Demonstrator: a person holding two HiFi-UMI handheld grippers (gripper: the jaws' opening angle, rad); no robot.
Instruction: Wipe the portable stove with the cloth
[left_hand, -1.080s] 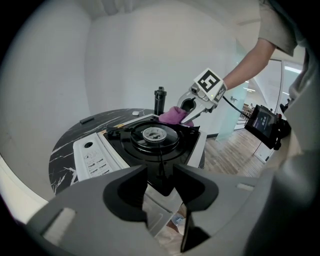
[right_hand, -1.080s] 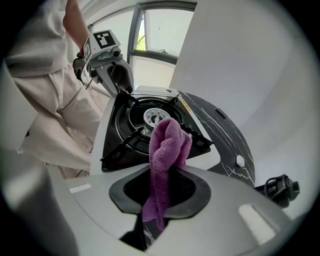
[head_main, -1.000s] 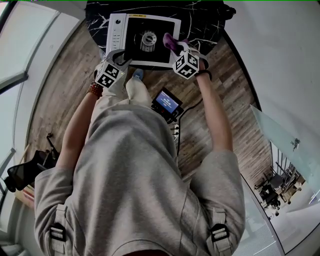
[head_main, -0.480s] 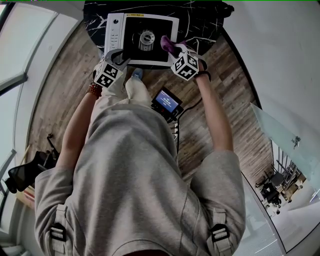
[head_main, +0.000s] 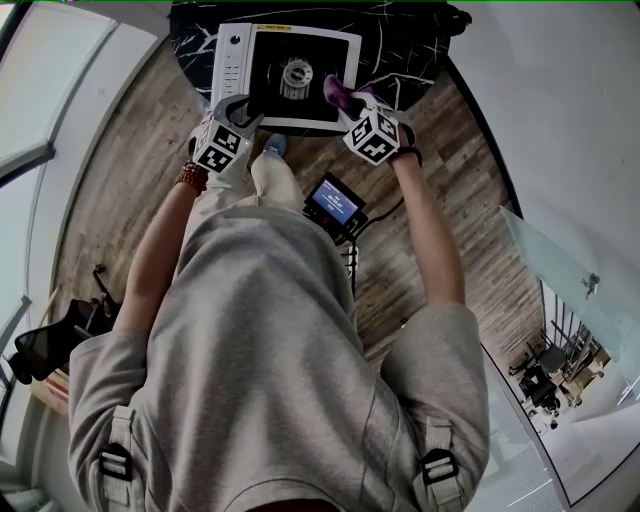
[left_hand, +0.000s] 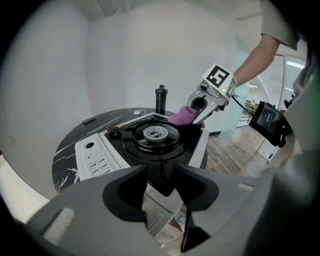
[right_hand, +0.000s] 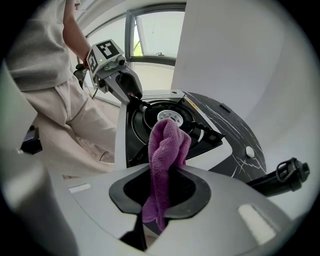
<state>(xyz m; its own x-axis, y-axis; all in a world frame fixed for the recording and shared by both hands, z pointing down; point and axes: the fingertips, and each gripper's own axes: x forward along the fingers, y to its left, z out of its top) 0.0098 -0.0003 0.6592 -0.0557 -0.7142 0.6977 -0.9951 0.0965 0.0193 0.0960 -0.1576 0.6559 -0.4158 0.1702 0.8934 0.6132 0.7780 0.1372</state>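
The portable stove, white with a black top and a round burner, sits on the dark marble table. My right gripper is shut on a purple cloth that rests on the stove's top to the right of the burner. In the right gripper view the cloth sticks up between the jaws of my right gripper, in front of the burner. My left gripper is at the stove's near left corner. In the left gripper view its jaws close on that corner of the stove.
The round black marble table ends just past the stove on every side. A black upright canister stands behind the stove. A small screen device hangs at my waist on a cable. My legs stand against the table's near edge, on wooden flooring.
The right gripper has rolled slightly with the cloth and barely shifted on the stove top. The left gripper has stayed at the stove's corner.
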